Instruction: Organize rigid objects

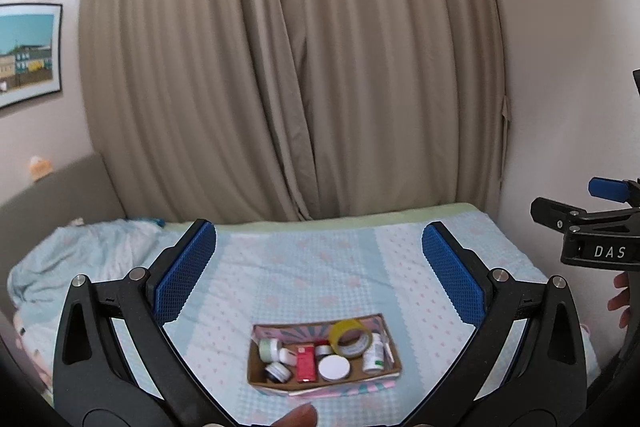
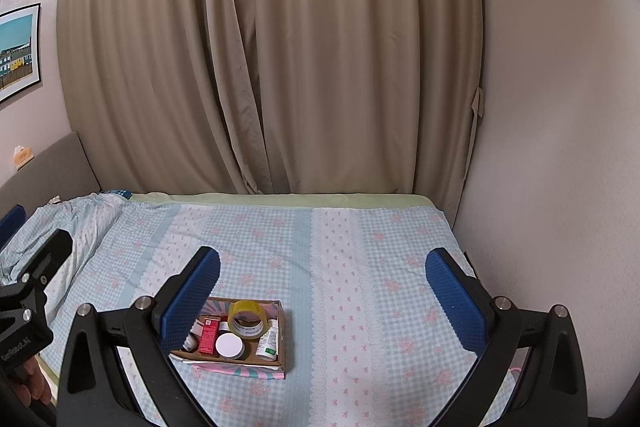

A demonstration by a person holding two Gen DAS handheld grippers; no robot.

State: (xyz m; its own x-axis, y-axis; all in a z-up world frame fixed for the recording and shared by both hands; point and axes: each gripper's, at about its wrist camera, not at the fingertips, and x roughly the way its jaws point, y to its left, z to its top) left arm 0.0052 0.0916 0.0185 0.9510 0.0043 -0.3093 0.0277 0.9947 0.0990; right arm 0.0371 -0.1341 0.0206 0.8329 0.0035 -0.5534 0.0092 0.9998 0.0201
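A shallow cardboard box (image 1: 256, 371) (image 2: 285, 347) lies on the bed. It holds a yellow tape roll (image 1: 349, 337) (image 2: 248, 319), a red carton (image 1: 306, 363) (image 2: 209, 335), a white round lid (image 1: 334, 367) (image 2: 229, 345), a white bottle (image 1: 374, 353) (image 2: 268, 341) and small jars (image 1: 270, 349). My left gripper (image 1: 319, 267) is open and empty, held above and short of the box. My right gripper (image 2: 322, 291) is open and empty, to the right of the box; its left finger (image 2: 188, 299) hides the box's left end.
The bed (image 2: 360, 247) has a blue-and-pink checked cover. A crumpled quilt (image 1: 80, 255) lies at its left. Beige curtains (image 1: 280, 67) hang behind and a wall (image 2: 560, 147) closes the right side. The right gripper shows at the left wrist view's right edge (image 1: 592, 227).
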